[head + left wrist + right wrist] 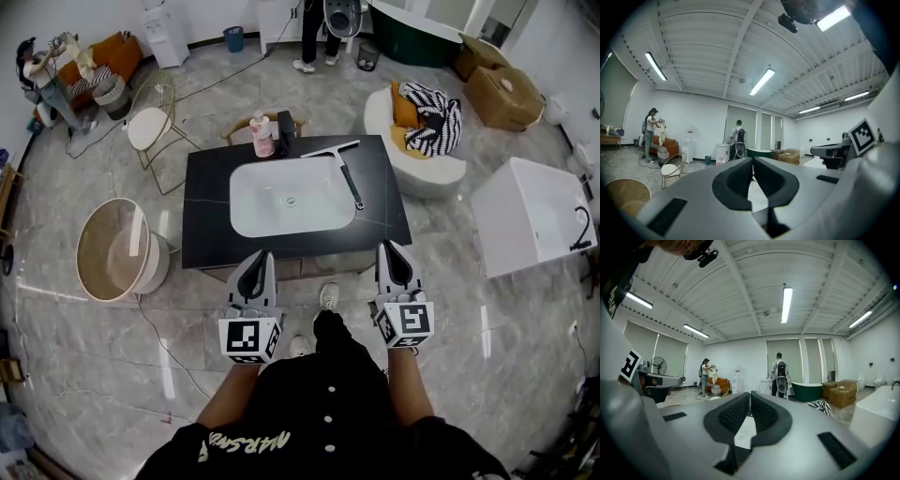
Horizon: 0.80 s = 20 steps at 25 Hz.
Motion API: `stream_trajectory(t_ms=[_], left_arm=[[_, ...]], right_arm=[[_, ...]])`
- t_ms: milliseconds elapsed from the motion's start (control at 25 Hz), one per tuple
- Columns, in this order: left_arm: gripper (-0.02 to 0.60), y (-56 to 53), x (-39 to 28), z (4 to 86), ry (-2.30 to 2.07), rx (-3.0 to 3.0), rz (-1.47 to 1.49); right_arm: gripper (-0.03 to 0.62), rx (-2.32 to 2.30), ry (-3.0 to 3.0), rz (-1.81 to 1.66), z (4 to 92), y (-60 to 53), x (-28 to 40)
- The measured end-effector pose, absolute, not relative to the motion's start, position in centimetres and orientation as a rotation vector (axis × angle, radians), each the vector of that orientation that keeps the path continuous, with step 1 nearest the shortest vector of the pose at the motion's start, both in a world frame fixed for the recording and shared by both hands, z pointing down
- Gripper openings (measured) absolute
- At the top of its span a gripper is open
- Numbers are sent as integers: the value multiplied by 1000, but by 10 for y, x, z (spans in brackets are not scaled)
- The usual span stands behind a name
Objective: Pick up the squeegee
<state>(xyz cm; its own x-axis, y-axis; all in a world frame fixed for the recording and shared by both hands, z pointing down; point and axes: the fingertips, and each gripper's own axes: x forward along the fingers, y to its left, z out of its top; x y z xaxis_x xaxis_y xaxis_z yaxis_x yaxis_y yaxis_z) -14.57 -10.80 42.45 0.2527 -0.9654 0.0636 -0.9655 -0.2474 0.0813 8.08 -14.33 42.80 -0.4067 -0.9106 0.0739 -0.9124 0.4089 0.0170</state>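
- Grey marble floor [450, 309] surrounds a black counter [211, 216] with a white basin [291, 202] sunk into its middle.
- The squeegee [339, 164] lies near the counter's far right corner. Its pale blade bar runs along the far edge beyond the basin, and its dark handle points back towards the near edge, just beside the basin's right rim.
- A pink bottle [263, 136] stands at the far edge, left of the blade.
- The left claw [265, 255] and the right claw [394, 248] hover at the near edge, pointing level. Each has its jaws closed together on nothing, well apart from the squeegee.
- The squeegee looks light and stiff, with a thin lip that would probably flex. The slim handle, about midway, seems the place to grip.
- A smooth handle on polished stone may slide when nudged, so the jaws would need to open first and close square across it.
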Motion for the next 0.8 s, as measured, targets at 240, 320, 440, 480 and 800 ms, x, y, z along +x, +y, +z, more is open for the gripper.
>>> stream_trajectory(t_ms=[240,320,440,480,800], left_arm=[[18,-157,-140,429,-1874,2399,16],[18,-177,-138,429,-1878,2397,23],[18,-208,-133,428,-1877,2398,29],[18,-218,-129,427,-1875,2400,31],[18,-290,-110,423,-1904,2376,45]], right_arm=[[-3,1653,-2602,29,430,-196,82],[-3,1647,-2605,31,431,-216,84],[-3,1637,-2606,32,431,-247,88],[-3,1634,-2606,33,431,-257,91],[-3,1592,-2611,43,430,-338,109]])
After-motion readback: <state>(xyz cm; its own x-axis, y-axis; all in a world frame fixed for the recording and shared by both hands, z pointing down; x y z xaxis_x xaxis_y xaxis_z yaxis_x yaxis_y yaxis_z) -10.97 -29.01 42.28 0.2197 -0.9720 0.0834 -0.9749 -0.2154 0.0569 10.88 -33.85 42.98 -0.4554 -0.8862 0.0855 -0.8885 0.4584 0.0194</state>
